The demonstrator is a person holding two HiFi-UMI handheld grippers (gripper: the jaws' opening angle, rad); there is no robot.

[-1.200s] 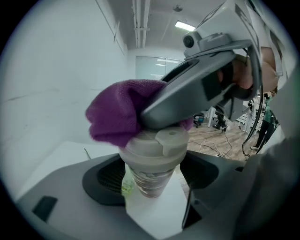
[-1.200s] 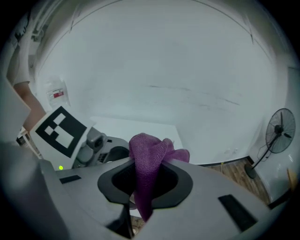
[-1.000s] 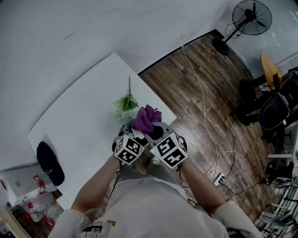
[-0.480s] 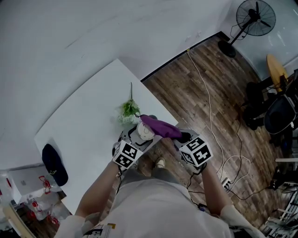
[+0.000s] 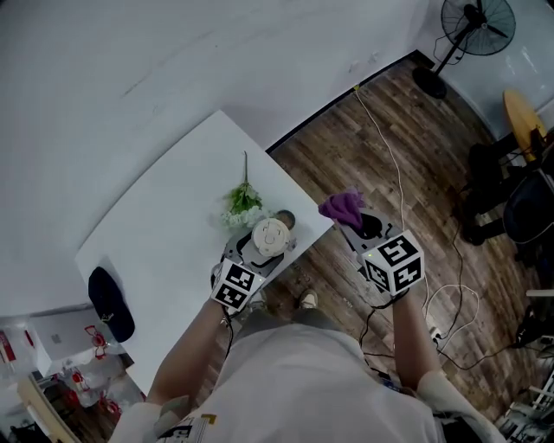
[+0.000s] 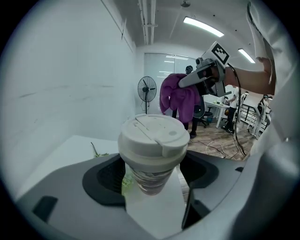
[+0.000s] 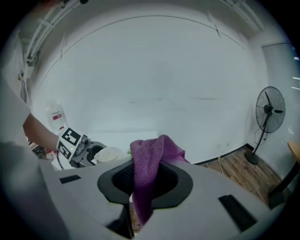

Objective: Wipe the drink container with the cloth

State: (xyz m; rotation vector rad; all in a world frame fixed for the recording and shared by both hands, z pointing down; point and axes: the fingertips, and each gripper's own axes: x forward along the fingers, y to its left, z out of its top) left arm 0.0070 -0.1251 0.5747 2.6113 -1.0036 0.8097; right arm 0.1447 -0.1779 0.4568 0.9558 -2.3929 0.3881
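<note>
My left gripper [image 5: 260,245] is shut on a clear drink cup with a white lid [image 5: 270,234], held above the near corner of the white table [image 5: 164,234]. In the left gripper view the cup [image 6: 151,150] stands upright between the jaws. My right gripper [image 5: 359,227] is shut on a purple cloth [image 5: 342,207], out over the wooden floor to the right of the cup and apart from it. The cloth [image 7: 147,171] hangs folded between the right jaws, and it [image 6: 179,99] shows beyond the cup in the left gripper view.
A sprig of green and white flowers [image 5: 241,201] lies on the table just beyond the cup. A dark cap [image 5: 111,302] rests near the table's left end. A standing fan [image 5: 472,22] and a white cable [image 5: 394,173] are on the wooden floor at right.
The right gripper has carried the purple cloth off the cup's lid and away to the right over the floor. The lid is now uncovered. The left gripper has stayed holding the cup.
</note>
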